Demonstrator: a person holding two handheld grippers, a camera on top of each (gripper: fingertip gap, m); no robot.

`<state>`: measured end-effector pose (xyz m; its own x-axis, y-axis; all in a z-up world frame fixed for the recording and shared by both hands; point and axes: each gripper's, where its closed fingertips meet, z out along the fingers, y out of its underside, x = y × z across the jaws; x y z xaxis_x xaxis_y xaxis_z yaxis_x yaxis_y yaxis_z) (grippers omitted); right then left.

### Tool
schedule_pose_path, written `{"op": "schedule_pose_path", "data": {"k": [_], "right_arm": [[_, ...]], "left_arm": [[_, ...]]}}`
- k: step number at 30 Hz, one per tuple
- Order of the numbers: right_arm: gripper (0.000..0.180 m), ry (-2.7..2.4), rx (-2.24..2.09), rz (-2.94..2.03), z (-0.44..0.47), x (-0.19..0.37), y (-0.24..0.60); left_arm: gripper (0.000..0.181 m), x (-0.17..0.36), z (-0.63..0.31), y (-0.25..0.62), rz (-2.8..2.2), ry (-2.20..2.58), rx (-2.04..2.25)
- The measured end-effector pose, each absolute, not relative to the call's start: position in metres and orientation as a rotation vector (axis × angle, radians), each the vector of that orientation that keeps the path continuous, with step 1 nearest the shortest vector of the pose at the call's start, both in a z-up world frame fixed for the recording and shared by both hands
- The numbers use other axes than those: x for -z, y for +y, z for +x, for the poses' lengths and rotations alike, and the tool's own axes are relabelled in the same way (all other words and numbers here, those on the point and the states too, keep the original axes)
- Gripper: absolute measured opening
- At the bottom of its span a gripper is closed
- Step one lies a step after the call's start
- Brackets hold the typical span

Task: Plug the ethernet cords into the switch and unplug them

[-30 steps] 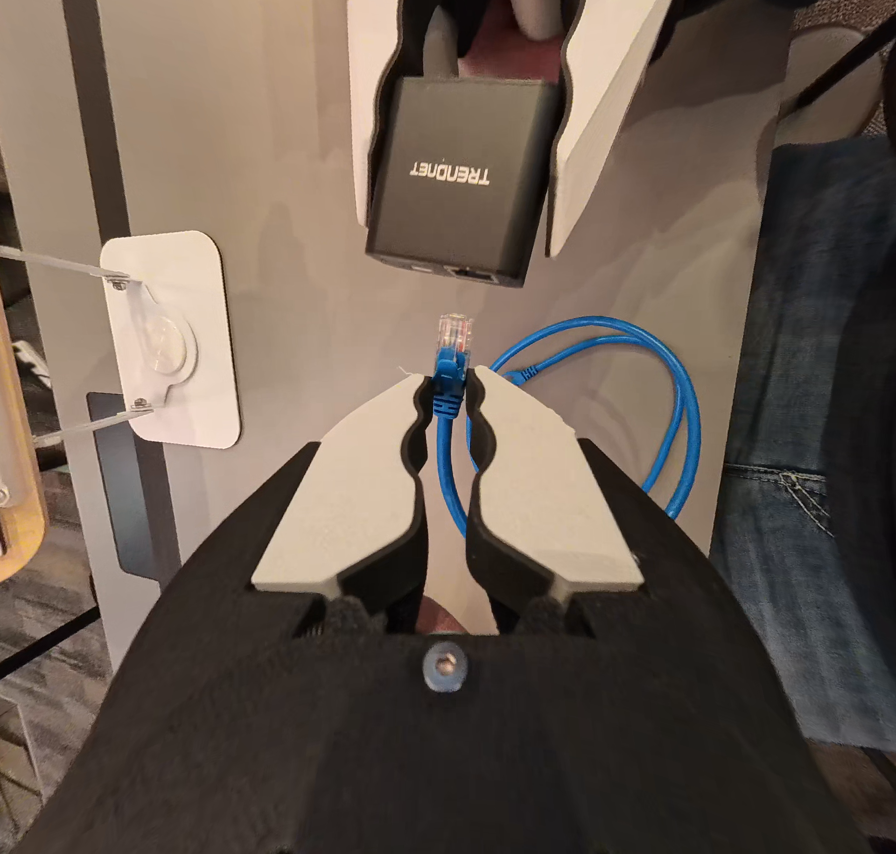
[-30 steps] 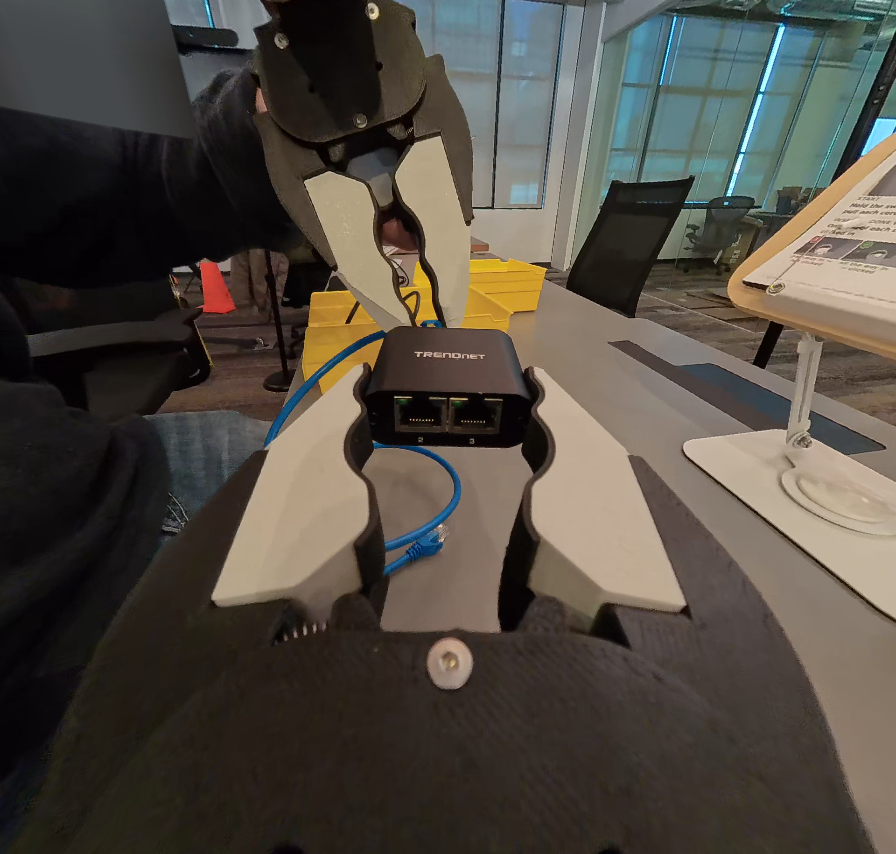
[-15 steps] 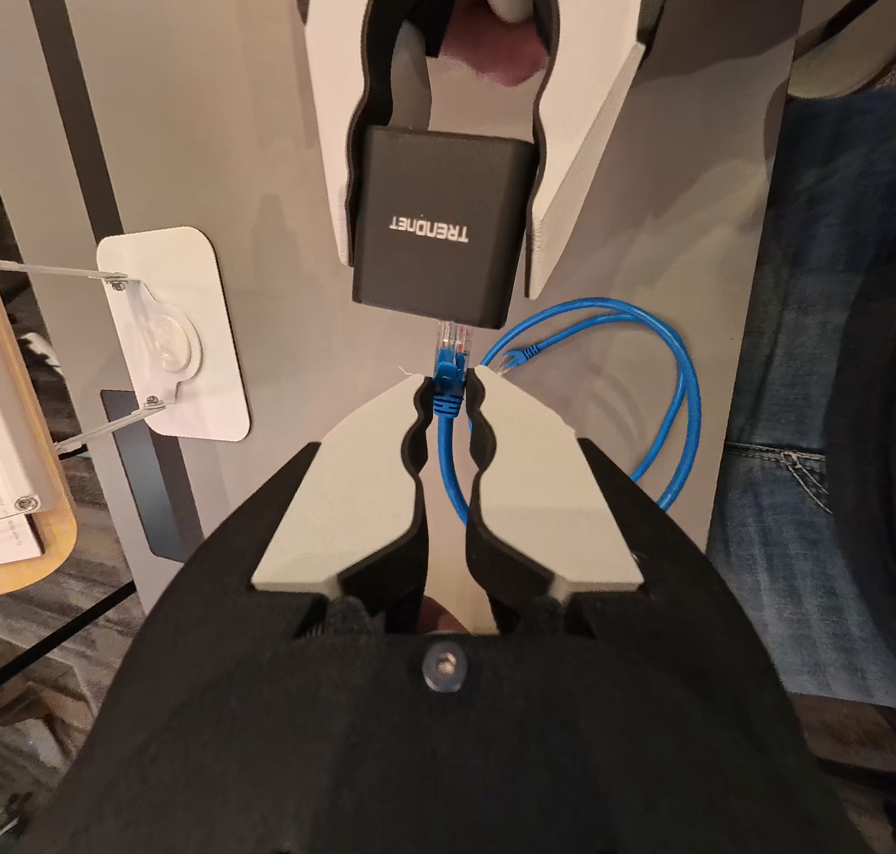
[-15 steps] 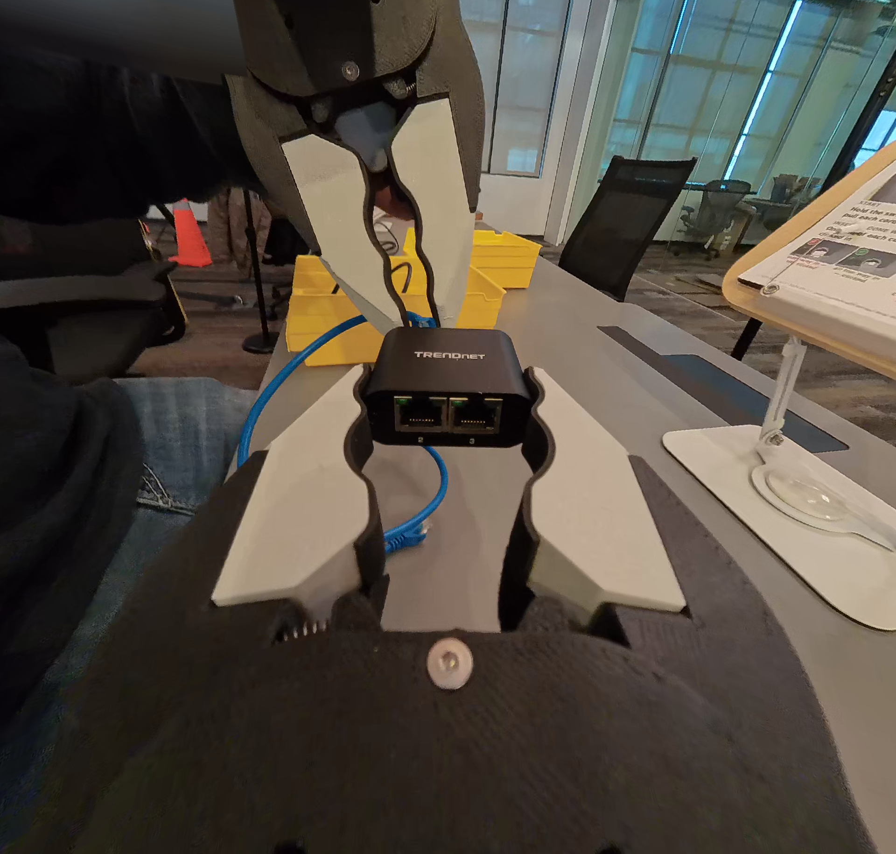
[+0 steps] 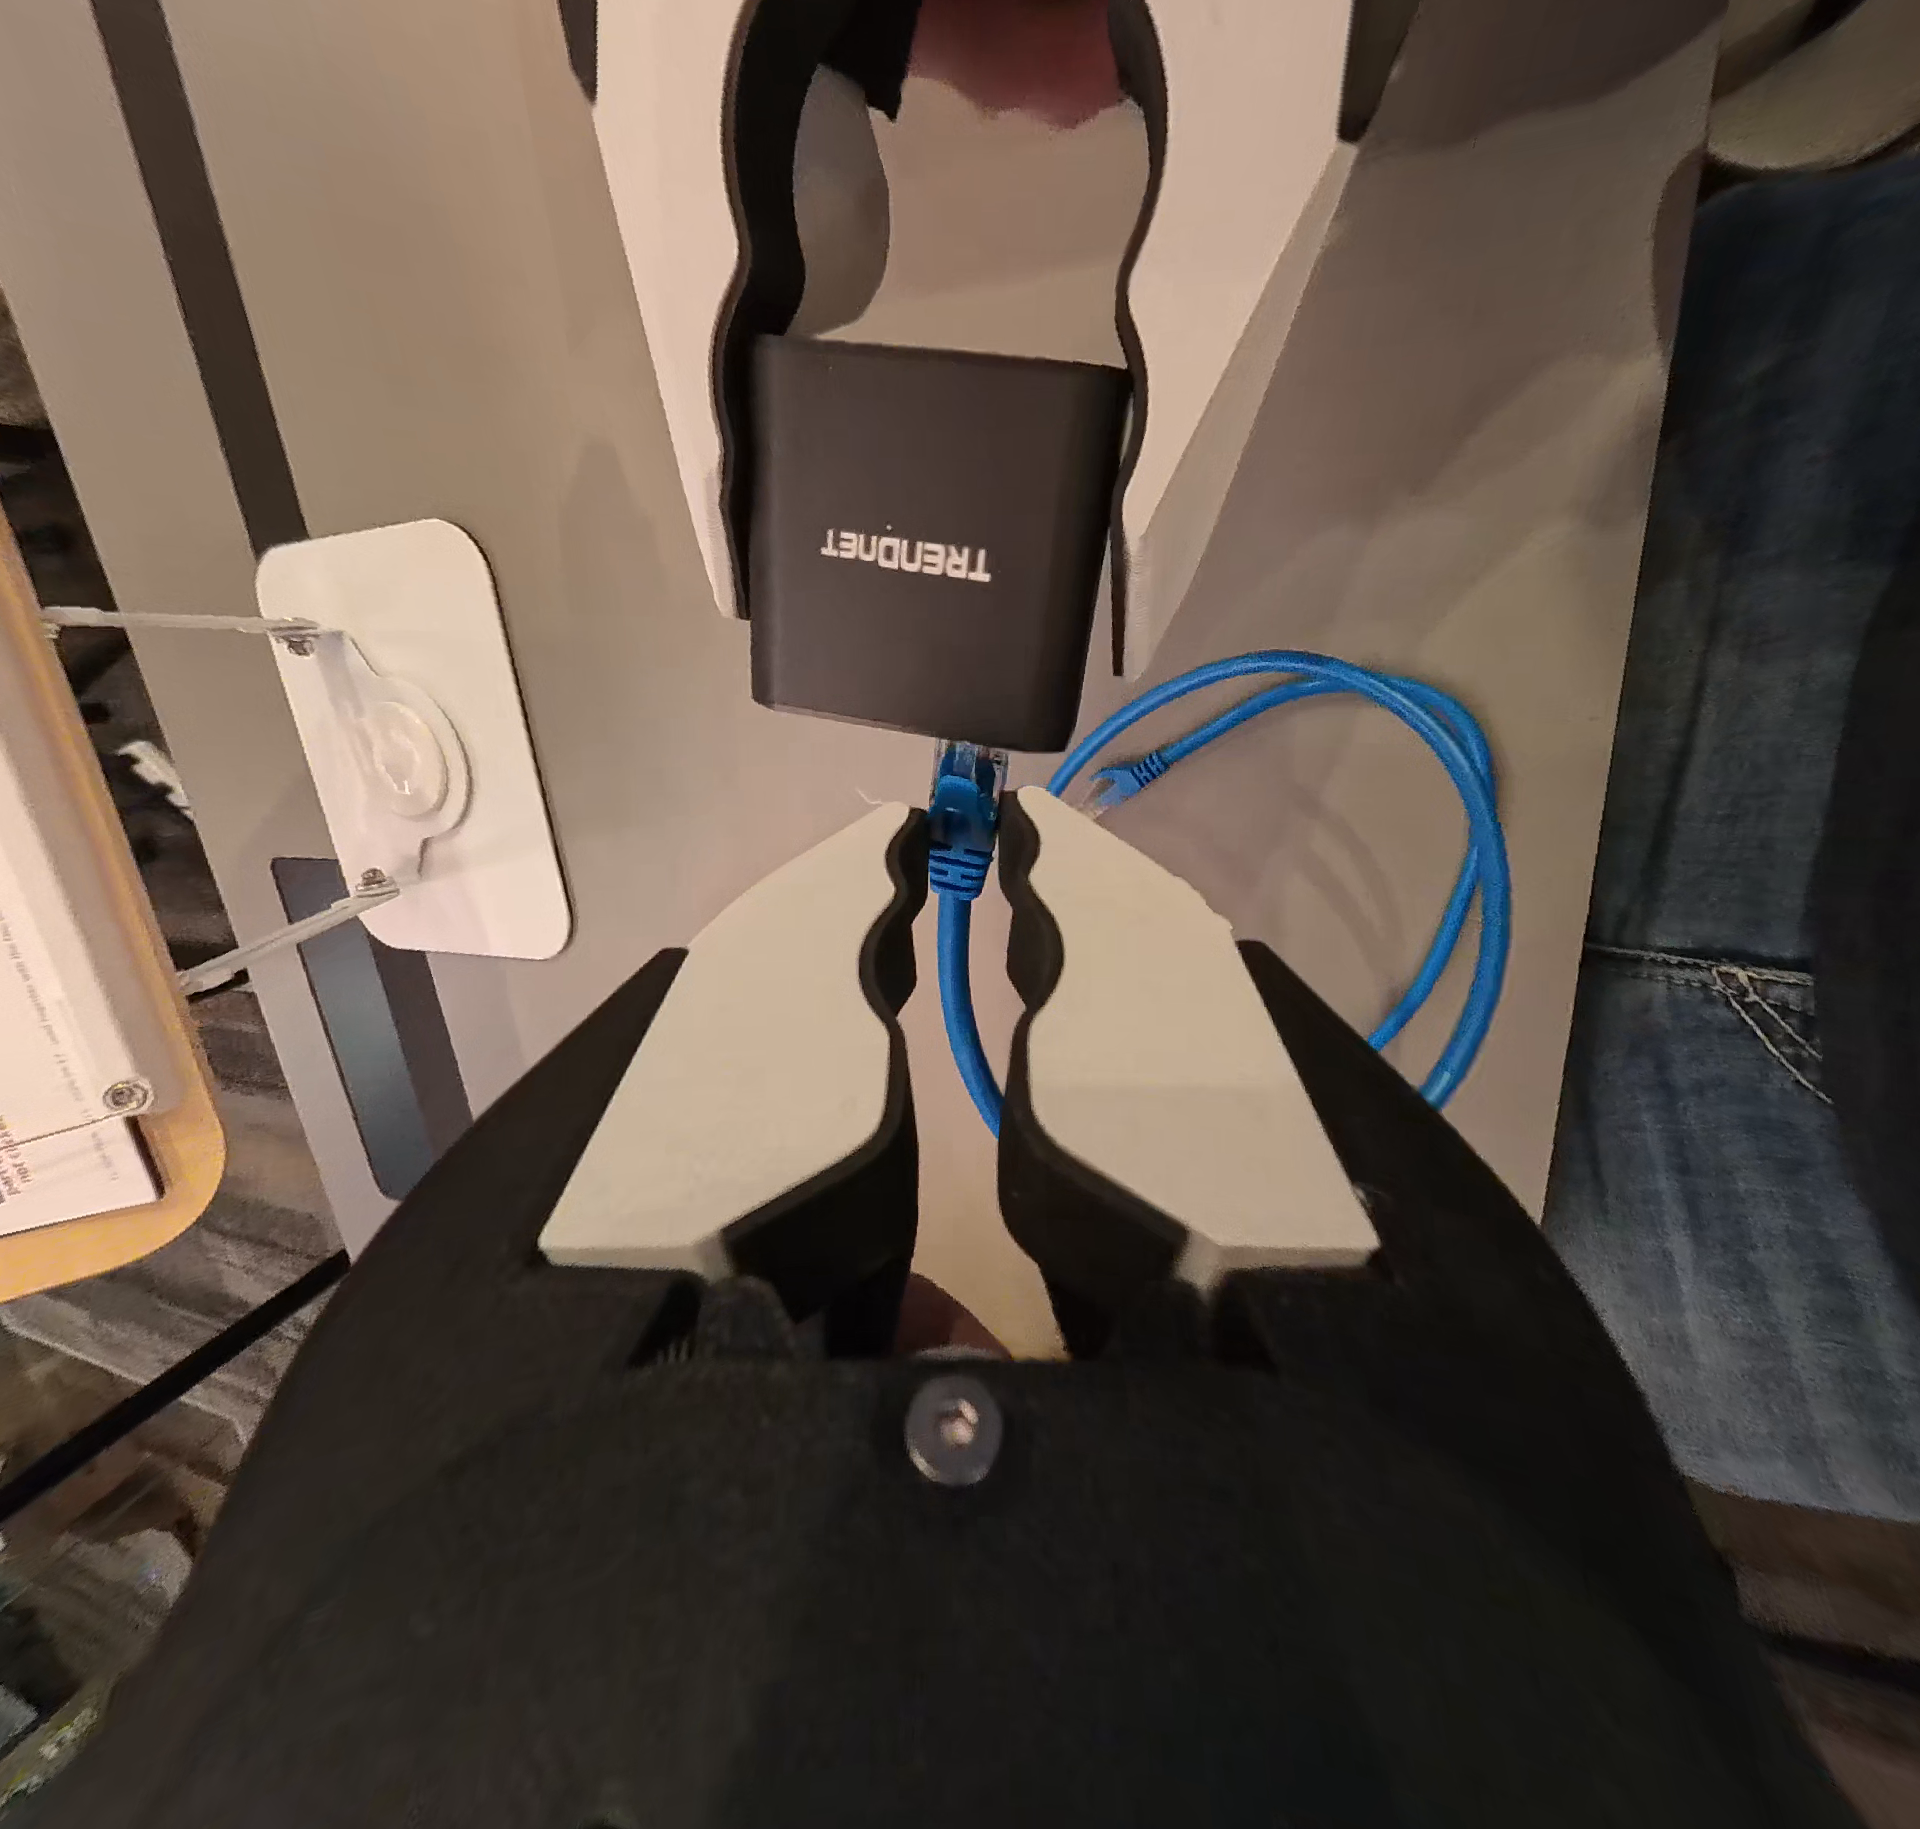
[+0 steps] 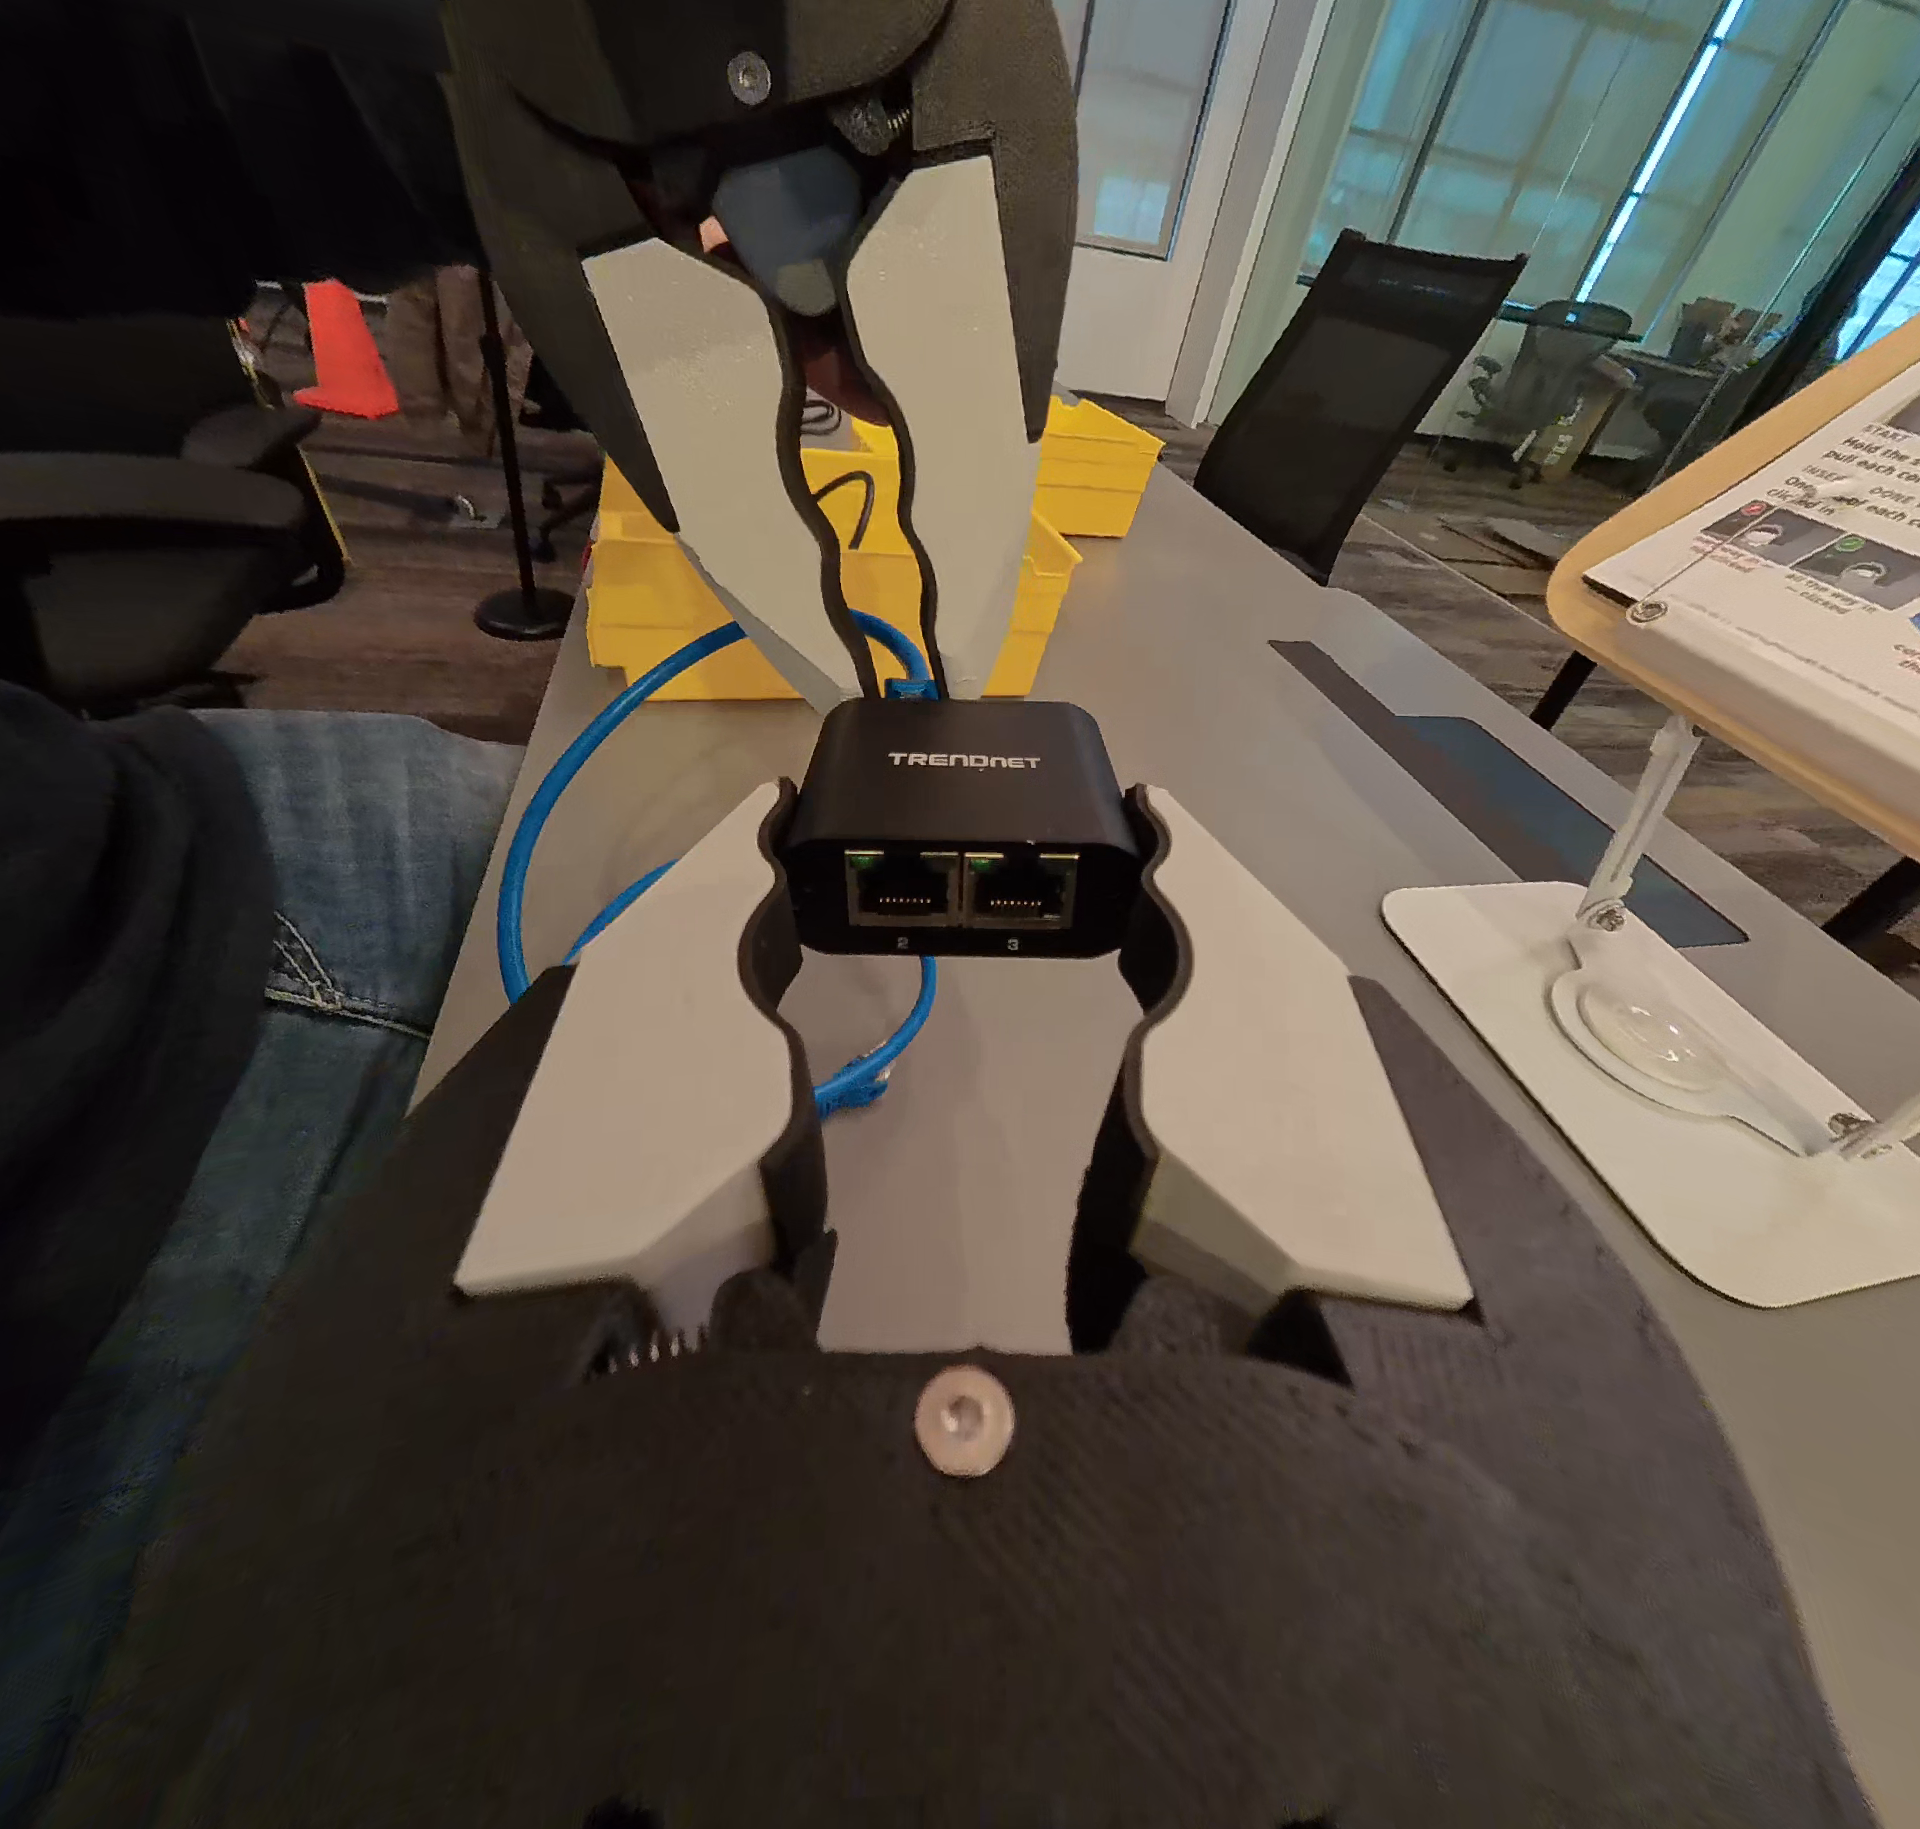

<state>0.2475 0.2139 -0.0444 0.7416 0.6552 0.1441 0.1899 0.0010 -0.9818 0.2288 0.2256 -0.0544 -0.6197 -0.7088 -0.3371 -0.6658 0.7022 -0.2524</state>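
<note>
While both claws meet over the grey tabletop, these are the facts, each placed against the switch.

Switch: small black rounded plastic network box, lifted off the table; two open ports with green lights face the right wrist camera.

Right gripper: grey fingers with black wavy pads spread about the width of the switch and clamped on its two side walls; open space between the fingers behind the box.

Left gripper: fingers nearly closed, tips pinching the boot of the blue ethernet cord's plug.

Plug: its clear tip touches the switch's far face and is partly inside it; how deep it sits cannot be told.

Blue round ethernet cord: loops on the table beside the switch, toward the table edge by the person's jeans; its other plug lies loose just beside the left gripper's tip.

White flat stand base: on the switch's other side, well apart, bare table between.

Yellow plastic bins: beyond the switch, near the table's far end.
</note>
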Motion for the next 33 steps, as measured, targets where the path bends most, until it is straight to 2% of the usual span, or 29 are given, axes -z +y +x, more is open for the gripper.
{"op": "schedule_pose_path", "data": {"k": [20,24,27,33], "right_arm": [[0.059,-0.694,-0.394,-1.58,0.245,0.044,0.222],[0.059,-0.597,-0.462,-1.52,0.254,0.027,0.222],[0.059,-0.575,-0.476,-1.529,0.254,0.025,0.224],[0.059,-0.502,-0.502,-1.56,0.253,0.022,0.229]], "left_arm": [[0.013,0.053,0.231,0.232,-1.017,2.38,0.115],[0.014,0.031,0.238,0.233,-0.979,2.205,0.222],[0.03,0.021,0.237,0.234,-0.941,2.084,0.234],[0.047,0.024,0.237,0.224,-0.714,1.921,-0.009]]}}
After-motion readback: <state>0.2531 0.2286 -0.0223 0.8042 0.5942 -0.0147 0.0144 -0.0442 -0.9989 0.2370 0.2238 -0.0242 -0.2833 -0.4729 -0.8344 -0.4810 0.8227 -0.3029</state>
